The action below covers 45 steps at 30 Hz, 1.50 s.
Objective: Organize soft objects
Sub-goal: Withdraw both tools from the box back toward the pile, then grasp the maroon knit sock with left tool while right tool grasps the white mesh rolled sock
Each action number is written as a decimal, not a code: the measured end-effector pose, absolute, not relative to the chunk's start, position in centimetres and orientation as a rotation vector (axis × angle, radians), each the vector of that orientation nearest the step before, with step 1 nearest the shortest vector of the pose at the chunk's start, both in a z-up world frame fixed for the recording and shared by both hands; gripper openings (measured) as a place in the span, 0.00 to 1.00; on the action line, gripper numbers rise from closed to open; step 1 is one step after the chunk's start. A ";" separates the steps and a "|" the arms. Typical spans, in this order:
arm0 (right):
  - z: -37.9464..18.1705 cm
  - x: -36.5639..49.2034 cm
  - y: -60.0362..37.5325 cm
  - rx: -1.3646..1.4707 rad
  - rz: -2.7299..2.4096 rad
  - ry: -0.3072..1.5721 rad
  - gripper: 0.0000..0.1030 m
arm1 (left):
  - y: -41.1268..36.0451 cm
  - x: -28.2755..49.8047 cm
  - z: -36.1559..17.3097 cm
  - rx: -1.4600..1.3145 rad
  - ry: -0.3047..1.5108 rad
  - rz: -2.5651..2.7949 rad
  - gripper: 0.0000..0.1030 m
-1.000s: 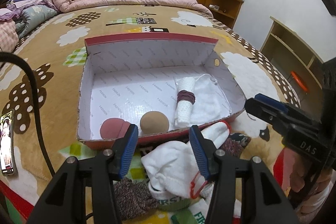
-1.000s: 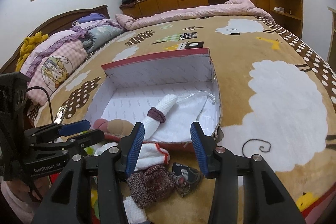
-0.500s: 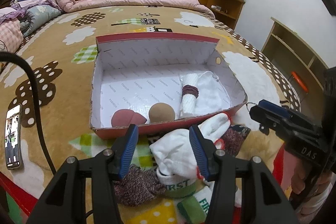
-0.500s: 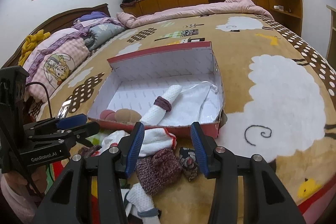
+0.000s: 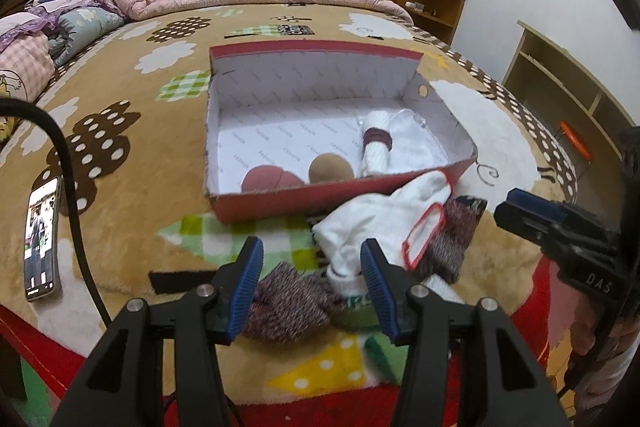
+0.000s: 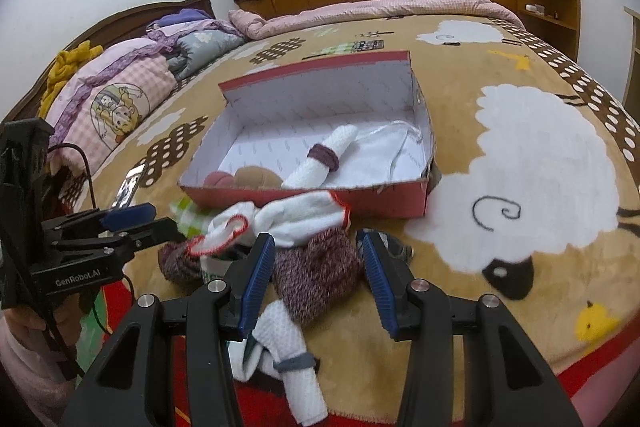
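A red shoebox (image 5: 280,205) (image 6: 304,196) lies open on the bed. Inside are a rolled white cloth with a maroon band (image 5: 376,145) (image 6: 320,163), a tan ball (image 5: 330,167), a pink soft piece (image 5: 266,181) and a white cloth (image 5: 416,143). In front of the box lies a pile: a white red-trimmed sock (image 5: 376,223) (image 6: 296,213), maroon knit pieces (image 5: 288,301) (image 6: 320,275), a white waffle cloth (image 6: 292,355). My left gripper (image 5: 310,285) is open above the knit piece. My right gripper (image 6: 318,277) is open around the other knit piece.
A phone (image 5: 40,239) and a black cable (image 5: 68,187) lie on the blanket to the left. Pillows and quilts (image 6: 116,99) sit at the bed's head. A wooden shelf (image 5: 560,83) stands right of the bed. The bed's near edge is just below the pile.
Both grippers have drawn back from the box toward the near edge of the bed and lowered toward the pile. Both stay open and empty.
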State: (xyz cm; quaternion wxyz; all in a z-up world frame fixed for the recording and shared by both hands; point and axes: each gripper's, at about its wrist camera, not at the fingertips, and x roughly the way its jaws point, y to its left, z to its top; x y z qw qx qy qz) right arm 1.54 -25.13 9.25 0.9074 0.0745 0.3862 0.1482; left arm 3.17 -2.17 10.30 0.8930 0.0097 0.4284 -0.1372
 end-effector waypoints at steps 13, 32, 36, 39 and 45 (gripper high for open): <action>7.6 -0.1 -25.0 0.165 0.308 0.839 0.46 | -0.1 1.6 7.9 0.033 0.950 -0.297 0.58; 4.4 -2.5 -23.9 0.098 0.335 0.960 0.46 | -1.6 2.0 3.5 0.225 0.955 -0.253 0.59; 3.8 -2.7 -23.1 0.055 0.354 0.984 0.46 | -1.0 2.7 3.1 0.211 0.954 -0.225 0.59; 3.3 -2.6 -22.5 0.031 0.361 0.996 0.46 | -0.4 3.3 3.0 0.185 0.956 -0.217 0.59; 2.2 -1.9 -22.0 0.017 0.365 1.029 0.46 | 0.2 4.1 2.6 0.150 0.966 -0.213 0.54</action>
